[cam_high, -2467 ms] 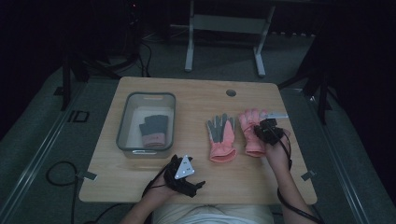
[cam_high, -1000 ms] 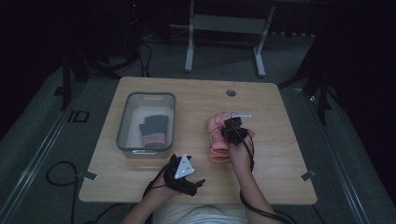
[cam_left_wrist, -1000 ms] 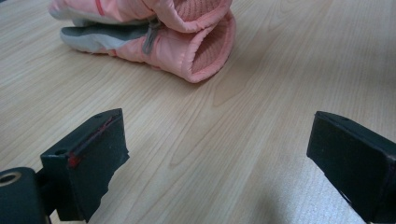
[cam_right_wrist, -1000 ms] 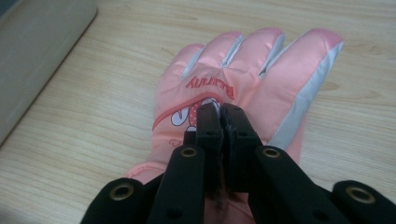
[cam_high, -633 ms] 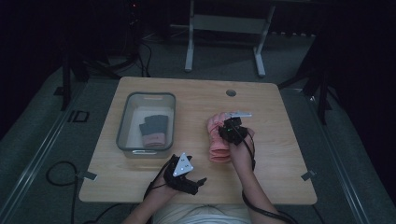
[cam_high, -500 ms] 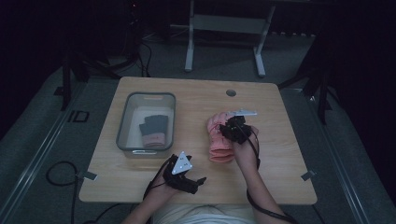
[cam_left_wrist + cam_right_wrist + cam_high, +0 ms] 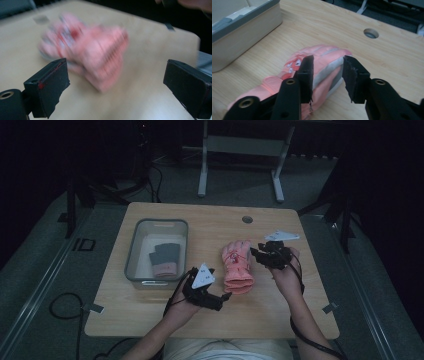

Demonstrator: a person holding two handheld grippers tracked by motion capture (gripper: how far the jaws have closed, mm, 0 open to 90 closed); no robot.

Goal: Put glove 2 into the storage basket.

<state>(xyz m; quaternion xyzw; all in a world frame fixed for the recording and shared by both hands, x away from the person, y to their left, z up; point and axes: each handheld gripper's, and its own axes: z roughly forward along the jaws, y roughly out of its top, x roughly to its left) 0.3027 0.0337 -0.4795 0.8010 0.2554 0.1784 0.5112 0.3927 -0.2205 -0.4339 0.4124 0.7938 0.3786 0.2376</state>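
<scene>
Two pink gloves (image 7: 237,265) lie stacked on the wooden table (image 7: 210,222), fingers pointing away, cuffs toward me. My right gripper (image 7: 254,252) hovers just right of the glove fingers. In the right gripper view its jaws (image 7: 328,60) have just been opening and stand apart over the top glove (image 7: 322,53), pressing on nothing. My left gripper (image 7: 224,296) is raised near the cuffs, pointing right. In the left gripper view its jaws (image 7: 116,72) are spread wide, with the blurred gloves (image 7: 100,52) lying ahead of them on the table.
A clear bin (image 7: 135,250) stands left of the gloves and holds a dark grey pair with pink cuffs (image 7: 162,257). A round cable hole (image 7: 247,219) sits at the table's far side. Bare wood lies to the right and along the front edge.
My right gripper laid its pink glove on top of the other, opened, and drew back to the right. My left gripper rose from the table and now points at the cuffs.
</scene>
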